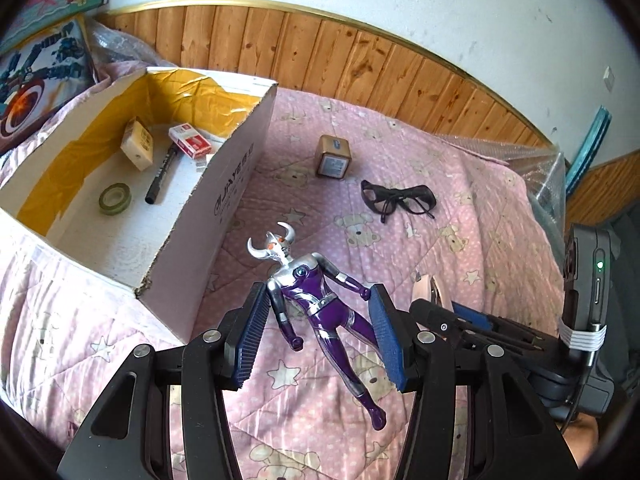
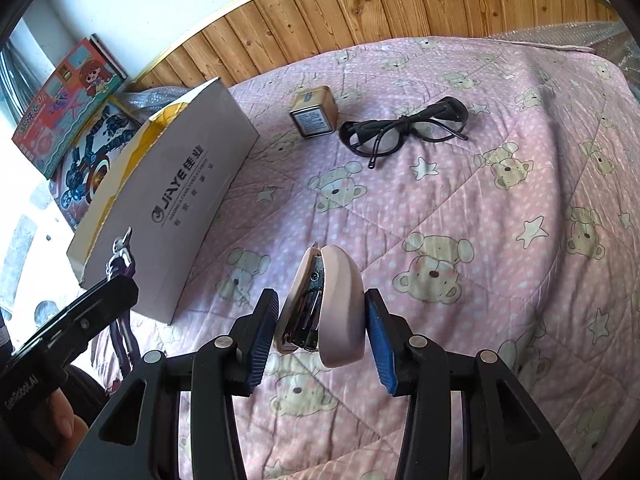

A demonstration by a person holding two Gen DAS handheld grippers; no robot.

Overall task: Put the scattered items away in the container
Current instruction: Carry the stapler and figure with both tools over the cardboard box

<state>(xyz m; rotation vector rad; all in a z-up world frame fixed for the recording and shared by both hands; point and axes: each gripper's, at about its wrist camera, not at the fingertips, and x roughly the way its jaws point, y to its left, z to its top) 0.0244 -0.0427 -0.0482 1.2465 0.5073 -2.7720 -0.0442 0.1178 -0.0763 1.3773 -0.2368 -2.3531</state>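
I hold a purple toy figure lower centre; my pink stapler stands upright; white box upper left.

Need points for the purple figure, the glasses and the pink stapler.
purple figure point(image 1: 316, 300): left wrist view, on its torso.
glasses point(image 2: 400, 130): right wrist view, on the frame's bridge.
pink stapler point(image 2: 344, 300): right wrist view, on its pink top cover.

The cardboard box is displaying "JIAYE" beside a round logo on its side wall. The left claw housing is showing "GenRobot.AI".
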